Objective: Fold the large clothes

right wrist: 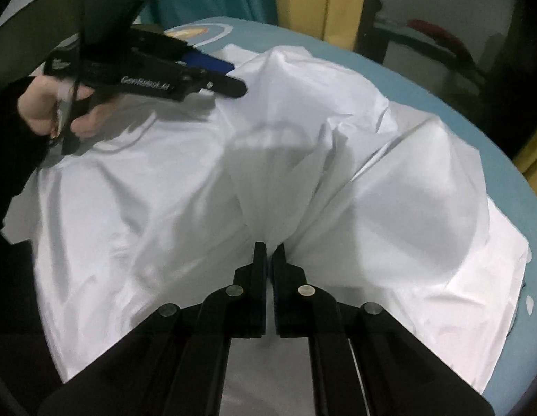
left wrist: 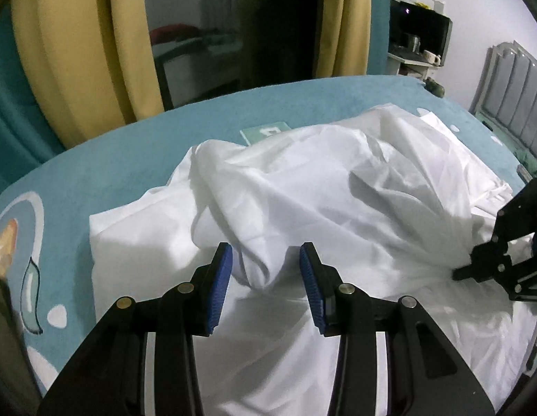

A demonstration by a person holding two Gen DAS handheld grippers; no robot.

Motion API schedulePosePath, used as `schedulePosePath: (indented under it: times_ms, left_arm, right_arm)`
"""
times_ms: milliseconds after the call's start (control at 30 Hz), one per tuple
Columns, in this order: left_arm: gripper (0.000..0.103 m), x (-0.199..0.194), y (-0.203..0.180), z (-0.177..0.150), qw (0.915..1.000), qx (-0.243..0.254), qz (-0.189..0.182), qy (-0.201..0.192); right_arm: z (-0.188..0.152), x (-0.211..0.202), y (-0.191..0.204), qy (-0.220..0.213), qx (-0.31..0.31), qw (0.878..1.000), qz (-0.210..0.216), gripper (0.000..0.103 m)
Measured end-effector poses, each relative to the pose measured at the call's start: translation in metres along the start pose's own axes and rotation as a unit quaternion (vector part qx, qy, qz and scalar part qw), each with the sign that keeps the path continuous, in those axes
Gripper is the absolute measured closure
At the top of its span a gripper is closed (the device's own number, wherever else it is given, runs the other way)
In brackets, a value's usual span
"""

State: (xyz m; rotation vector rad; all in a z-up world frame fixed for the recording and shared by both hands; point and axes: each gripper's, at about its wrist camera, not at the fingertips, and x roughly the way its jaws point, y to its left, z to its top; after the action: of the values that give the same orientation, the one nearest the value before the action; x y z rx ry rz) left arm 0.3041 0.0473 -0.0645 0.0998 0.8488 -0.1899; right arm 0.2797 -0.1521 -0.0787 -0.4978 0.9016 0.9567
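Note:
A large white garment [left wrist: 337, 201] lies crumpled across a teal bed cover [left wrist: 129, 159]. In the left wrist view my left gripper [left wrist: 265, 253] is open, its blue pads [left wrist: 221, 277] standing on either side of a raised fold of the cloth without pressing it. In the right wrist view my right gripper [right wrist: 269, 248] is shut on a bunch of the white garment [right wrist: 164, 208], and pleats fan out from its tips. The right gripper [left wrist: 476, 270] also shows at the right edge of the left wrist view. A hand [right wrist: 50, 111] holds the left gripper [right wrist: 216, 79] over the cloth's far left part.
Yellow curtains [left wrist: 77, 52] and a dark glass pane [left wrist: 199, 34] stand behind the bed. A grey padded headboard [left wrist: 511, 93] is at the right, with a desk and monitor [left wrist: 421, 34] beyond. A green card [left wrist: 265, 131] lies partly under the cloth. The bed edge curves around the garment.

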Motion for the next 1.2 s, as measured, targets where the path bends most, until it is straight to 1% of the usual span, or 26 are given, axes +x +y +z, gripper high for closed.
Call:
schedulePosePath:
  times_ms: [67,100,167,300,333,367,400,433,467,500,533,667,733,767,800,867,900,1000,1067,1133,1167,1200]
  left_arm:
    - [0.06,-0.006,0.0,0.0,0.9999,-0.004,-0.005,-0.008]
    - [0.06,-0.009,0.0,-0.001,0.9999,-0.005,-0.006,-0.012]
    - [0.06,-0.012,-0.003,-0.002,0.9998,-0.006,-0.01,-0.017]
    - [0.06,-0.009,-0.004,-0.013,0.9999,-0.015,0.006,-0.006]
    - [0.06,-0.011,-0.002,-0.017,0.9997,-0.021,0.005,-0.005]
    - [0.06,-0.012,-0.002,-0.02,0.9996,-0.027,0.004,-0.005]
    - [0.06,-0.014,0.0,-0.023,0.9995,-0.031,0.006,-0.004]
    - [0.06,-0.017,0.002,-0.026,0.9993,-0.035,0.01,-0.004]
    - [0.06,-0.02,0.005,-0.03,0.9989,-0.043,0.016,-0.005]
    - [0.06,-0.023,0.007,-0.033,0.9987,-0.048,0.019,-0.006]
    - [0.06,-0.026,0.01,-0.035,0.9982,-0.054,0.023,-0.007]
    - [0.06,-0.043,0.023,-0.047,0.9959,-0.081,0.039,-0.012]
    - [0.06,-0.05,0.028,-0.054,0.995,-0.088,0.046,-0.014]
    - [0.06,-0.055,0.03,-0.058,0.9945,-0.091,0.05,-0.014]
    - [0.06,-0.058,0.033,-0.062,0.9939,-0.095,0.054,-0.014]
    - [0.06,-0.066,0.039,-0.072,0.9924,-0.104,0.066,-0.011]
    - [0.06,-0.071,0.043,-0.077,0.9916,-0.108,0.071,-0.009]
    - [0.06,-0.084,0.049,-0.092,0.9891,-0.12,0.084,-0.009]
    - [0.06,-0.096,0.054,-0.102,0.9874,-0.13,0.089,-0.014]
    - [0.06,-0.106,0.057,-0.111,0.9853,-0.138,0.098,-0.021]
    - [0.06,-0.112,0.059,-0.116,0.984,-0.143,0.104,-0.025]
    - [0.06,-0.117,0.061,-0.12,0.9826,-0.149,0.107,-0.028]
  right_arm:
    - [-0.003,-0.005,-0.001,0.005,0.002,1.0,0.006,0.098]
    - [-0.004,-0.009,-0.002,0.007,0.004,1.0,0.015,0.096]
    - [-0.011,-0.02,0.003,-0.003,0.004,1.0,0.029,0.095]
    - [-0.01,-0.038,0.011,-0.062,0.001,0.994,0.089,0.095]
    - [-0.009,-0.042,0.012,-0.074,0.005,0.993,0.089,0.095]
    - [-0.006,-0.041,0.011,-0.083,0.009,0.994,0.077,0.094]
    - [0.0,-0.037,0.008,-0.092,0.01,0.995,0.047,0.094]
    - [0.002,-0.036,0.007,-0.099,0.006,0.995,0.016,0.094]
    - [0.007,-0.034,0.006,-0.11,-0.003,0.993,-0.034,0.094]
    - [0.014,-0.028,0.007,-0.115,-0.007,0.991,-0.062,0.094]
    - [0.019,-0.024,0.004,-0.114,-0.007,0.991,-0.072,0.094]
    - [0.037,0.005,-0.014,-0.082,0.022,0.992,-0.093,0.094]
    - [0.039,0.025,-0.018,-0.046,0.029,0.996,-0.074,0.093]
    - [0.039,0.029,-0.017,-0.038,0.032,0.997,-0.059,0.09]
    - [0.037,0.029,-0.013,-0.046,0.027,0.998,-0.044,0.084]
    - [0.033,0.03,-0.001,-0.025,0.019,0.999,0.007,0.082]
    - [0.03,0.028,0.004,-0.024,0.013,0.999,0.015,0.082]
    - [0.022,0.023,0.017,-0.018,-0.007,1.0,0.023,0.081]
    - [0.017,0.016,0.019,-0.018,0.0,0.999,0.033,0.081]
    - [0.016,0.007,0.019,-0.027,0.009,0.999,0.035,0.081]
    - [0.012,-0.001,0.019,-0.034,0.015,0.999,0.033,0.079]
    - [0.007,-0.012,0.018,-0.04,0.021,0.999,0.03,0.074]
